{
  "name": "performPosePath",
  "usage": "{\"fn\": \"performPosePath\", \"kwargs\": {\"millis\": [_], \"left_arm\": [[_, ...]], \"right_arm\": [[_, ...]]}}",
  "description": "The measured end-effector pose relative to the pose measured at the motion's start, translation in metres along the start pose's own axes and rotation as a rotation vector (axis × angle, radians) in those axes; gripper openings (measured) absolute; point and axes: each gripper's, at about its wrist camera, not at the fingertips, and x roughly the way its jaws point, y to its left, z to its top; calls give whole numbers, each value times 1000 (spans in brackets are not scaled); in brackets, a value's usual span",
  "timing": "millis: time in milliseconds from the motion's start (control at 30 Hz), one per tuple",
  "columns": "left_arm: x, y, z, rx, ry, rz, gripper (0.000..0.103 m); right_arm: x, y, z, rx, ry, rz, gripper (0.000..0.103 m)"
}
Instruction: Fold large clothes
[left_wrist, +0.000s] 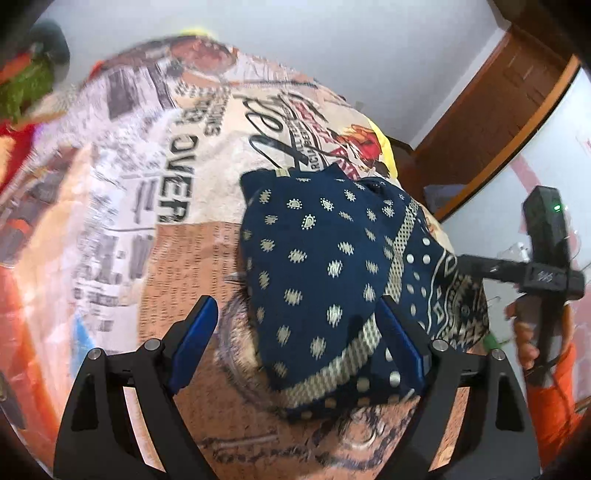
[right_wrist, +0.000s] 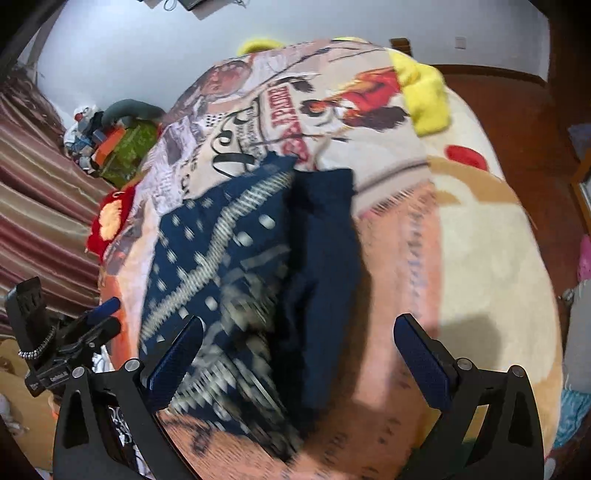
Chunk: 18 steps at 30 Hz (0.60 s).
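Note:
A navy garment (left_wrist: 325, 258) with pale dots and patterned bands lies folded into a compact bundle on a bed covered by a newspaper-print blanket (left_wrist: 177, 177). My left gripper (left_wrist: 297, 341) hovers over the bundle's near edge, open, with cloth lying between and below its blue pads but not pinched. In the right wrist view the same garment (right_wrist: 240, 266) shows a plain navy fold on its right side. My right gripper (right_wrist: 299, 365) stands open wide above its near end, holding nothing. A hand holds the right gripper's body (left_wrist: 546, 258) at the bundle's right.
A yellow plush cloth (right_wrist: 424, 96) lies at the bed's far end, with a red cushion (right_wrist: 107, 218) and a green box (right_wrist: 129, 147) on its left side. A striped curtain (right_wrist: 37, 192) hangs left. A wooden door frame (left_wrist: 498, 122) and reddish floor (right_wrist: 517, 122) lie beyond the bed.

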Motion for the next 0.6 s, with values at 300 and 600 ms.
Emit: {"fn": "performPosePath", "kwargs": {"millis": [300,600], "left_arm": [[67,32,10,-213,161,-218,93],[102,38,15,-265,207,-307,100]], "right_arm": [[72,-15,17,29,168,15,103],[89,-7,18,-52,182,79,103]]}}
